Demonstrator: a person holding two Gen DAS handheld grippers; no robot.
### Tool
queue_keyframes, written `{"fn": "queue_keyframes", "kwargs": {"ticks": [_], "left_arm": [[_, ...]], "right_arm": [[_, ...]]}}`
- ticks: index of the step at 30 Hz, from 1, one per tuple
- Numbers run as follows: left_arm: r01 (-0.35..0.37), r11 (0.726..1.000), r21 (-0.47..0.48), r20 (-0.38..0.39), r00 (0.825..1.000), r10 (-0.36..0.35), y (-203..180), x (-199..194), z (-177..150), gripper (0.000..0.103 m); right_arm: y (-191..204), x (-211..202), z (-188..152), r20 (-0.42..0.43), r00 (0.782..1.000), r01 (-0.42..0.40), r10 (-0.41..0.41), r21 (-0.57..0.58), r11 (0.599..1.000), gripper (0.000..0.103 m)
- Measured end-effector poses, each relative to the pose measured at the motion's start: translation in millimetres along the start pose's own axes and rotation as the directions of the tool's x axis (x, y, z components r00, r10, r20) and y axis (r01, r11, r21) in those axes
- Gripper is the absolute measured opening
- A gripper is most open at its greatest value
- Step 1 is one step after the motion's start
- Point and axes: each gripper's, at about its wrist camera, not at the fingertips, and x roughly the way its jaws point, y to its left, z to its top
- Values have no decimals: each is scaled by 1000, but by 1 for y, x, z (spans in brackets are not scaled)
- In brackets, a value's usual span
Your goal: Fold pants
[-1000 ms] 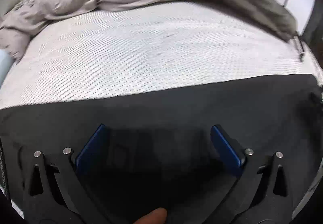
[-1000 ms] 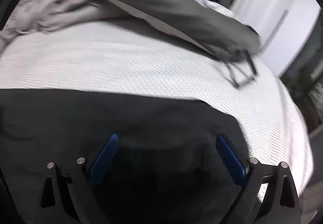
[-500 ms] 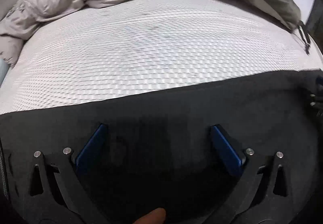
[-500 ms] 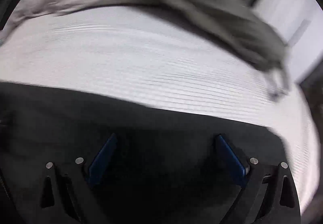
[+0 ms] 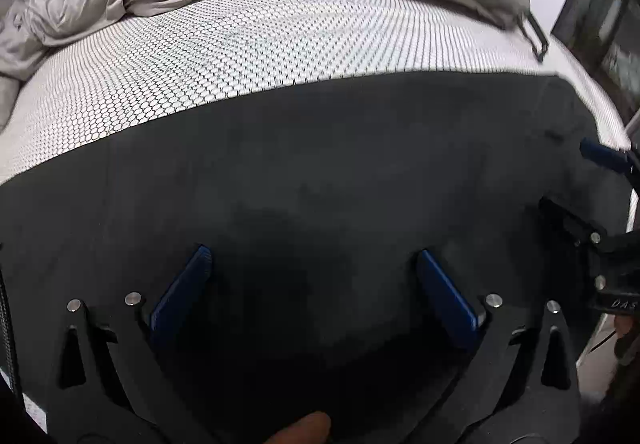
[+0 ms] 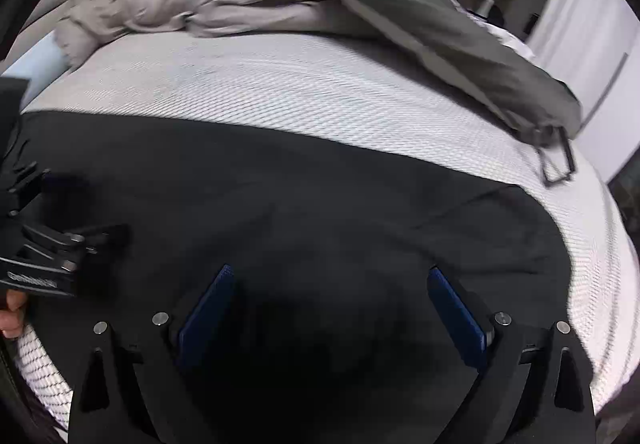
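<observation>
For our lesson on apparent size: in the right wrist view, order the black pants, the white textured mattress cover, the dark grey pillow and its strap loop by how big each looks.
1. black pants, though nearness inflates them
2. white textured mattress cover
3. dark grey pillow
4. strap loop

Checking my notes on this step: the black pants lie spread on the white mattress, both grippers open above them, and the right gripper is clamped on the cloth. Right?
Not quite. The right gripper is not clamped on anything: the right wrist view shows its blue fingers wide apart over the black pants. The rest holds: the pants lie on the white mattress, and the left gripper is open too.
</observation>
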Motion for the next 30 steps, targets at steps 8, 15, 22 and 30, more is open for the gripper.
{"fn": "queue_keyframes", "kwargs": {"ticks": [8,15,22,30], "left_arm": [[-27,999,18,-21,999,27,3,9,-6,103],[-47,999,23,-10,999,47,11,19,1,103],[-48,998,29,-5,999,48,14,21,3,103],[-62,998,28,0,998,62,13,18,-1,103]], "right_arm": [[-6,32,-6,-42,999,-8,6,-39,999,99],[-13,40,-8,-48,999,-14,13,-12,1000,99],[-18,36,-13,-53,999,5,-5,5,1000,99],[-67,32,-27,-47,992,117,-114,61,991,100]]}}
